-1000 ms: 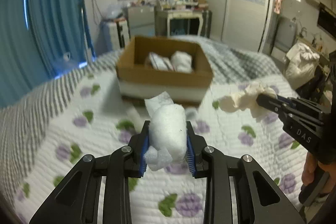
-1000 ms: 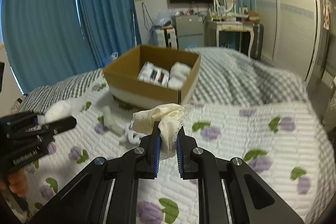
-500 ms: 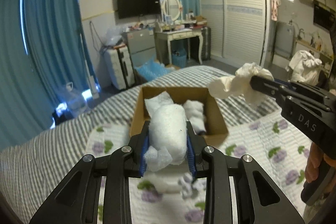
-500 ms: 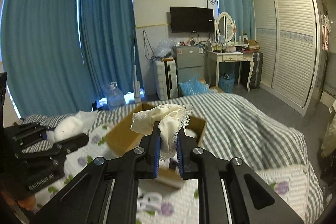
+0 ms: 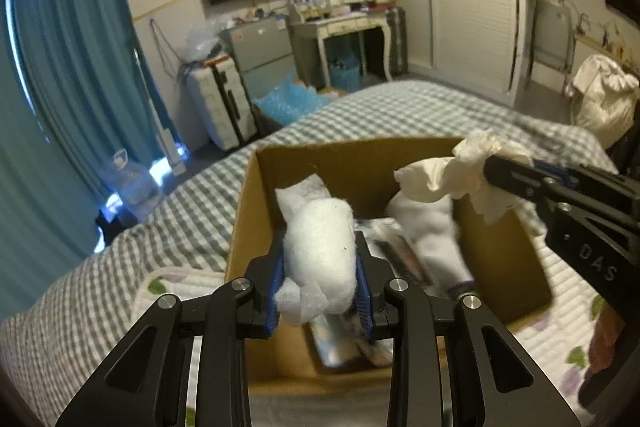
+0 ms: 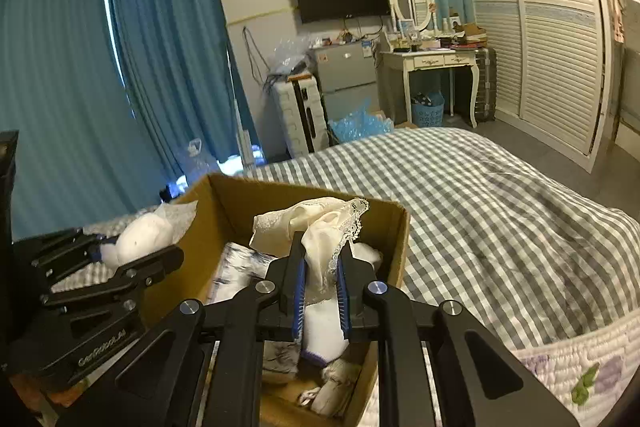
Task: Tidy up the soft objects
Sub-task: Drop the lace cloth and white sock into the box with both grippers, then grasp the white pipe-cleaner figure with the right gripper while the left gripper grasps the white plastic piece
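My left gripper (image 5: pixel 320 275) is shut on a white fluffy bundle (image 5: pixel 320 255) and holds it over the near left part of an open cardboard box (image 5: pixel 256 211) on the bed. My right gripper (image 6: pixel 322 275) is shut on a cream lace-edged cloth (image 6: pixel 316 223) and holds it above the same box (image 6: pixel 236 195). In the left wrist view the right gripper (image 5: pixel 492 167) comes in from the right with the cloth (image 5: pixel 444 175) over the box's right side. Several white soft items (image 6: pixel 324 323) lie inside the box.
The box sits on a bed with a grey checked sheet (image 6: pixel 480 195) and a white quilt with purple flowers (image 6: pixel 580 363). Blue curtains (image 6: pixel 120 75), a white suitcase (image 6: pixel 300 115), a dressing table (image 6: pixel 432 67) and a wardrobe (image 6: pixel 552 39) stand beyond the bed.
Both grippers have moved forward and come over the box, still holding their items. The box now fills the lower middle of both views.
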{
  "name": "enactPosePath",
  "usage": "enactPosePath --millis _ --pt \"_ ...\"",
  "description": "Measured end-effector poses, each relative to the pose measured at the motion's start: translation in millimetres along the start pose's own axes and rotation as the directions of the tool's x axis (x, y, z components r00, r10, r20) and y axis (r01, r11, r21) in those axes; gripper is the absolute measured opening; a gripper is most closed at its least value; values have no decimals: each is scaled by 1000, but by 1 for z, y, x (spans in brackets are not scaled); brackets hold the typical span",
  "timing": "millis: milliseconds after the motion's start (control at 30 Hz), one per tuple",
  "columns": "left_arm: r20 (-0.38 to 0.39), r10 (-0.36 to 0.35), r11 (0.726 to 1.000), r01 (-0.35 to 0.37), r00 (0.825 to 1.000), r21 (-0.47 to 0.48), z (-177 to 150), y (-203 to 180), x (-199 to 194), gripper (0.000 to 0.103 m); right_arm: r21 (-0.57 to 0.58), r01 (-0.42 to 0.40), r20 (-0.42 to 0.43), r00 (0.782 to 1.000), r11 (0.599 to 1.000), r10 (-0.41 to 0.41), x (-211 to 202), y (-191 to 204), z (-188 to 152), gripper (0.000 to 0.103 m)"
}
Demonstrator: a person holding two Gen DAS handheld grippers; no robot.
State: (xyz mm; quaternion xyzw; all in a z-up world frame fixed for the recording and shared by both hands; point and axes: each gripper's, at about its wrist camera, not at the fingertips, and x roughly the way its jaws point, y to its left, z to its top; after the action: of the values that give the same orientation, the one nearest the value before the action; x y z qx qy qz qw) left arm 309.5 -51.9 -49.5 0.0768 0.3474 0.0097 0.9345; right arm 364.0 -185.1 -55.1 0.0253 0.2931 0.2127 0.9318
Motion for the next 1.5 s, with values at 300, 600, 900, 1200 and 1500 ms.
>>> enactPosePath --millis 300,600,900,1200,1500 --pt "32 58 998 -59 998 16 -4 -3 -8 86 19 43 14 999 999 -43 1 -1 8 59" --pt "146 68 996 -60 987 -60 16 17 -118 86 -14 88 96 992 996 -87 -100 17 43 60" --pt "322 41 996 -14 946 -85 7 32 -262 91 -96 128 211 972 987 -106 -239 66 48 94" --pt "305 94 993 -69 948 -92 -57 35 -272 96 -144 97 72 994 985 -88 -246 89 -20 103" --pt "127 85 991 -70 988 -113 -102 28 -172 96 -98 66 -108 991 993 -77 -140 76 -95 103"
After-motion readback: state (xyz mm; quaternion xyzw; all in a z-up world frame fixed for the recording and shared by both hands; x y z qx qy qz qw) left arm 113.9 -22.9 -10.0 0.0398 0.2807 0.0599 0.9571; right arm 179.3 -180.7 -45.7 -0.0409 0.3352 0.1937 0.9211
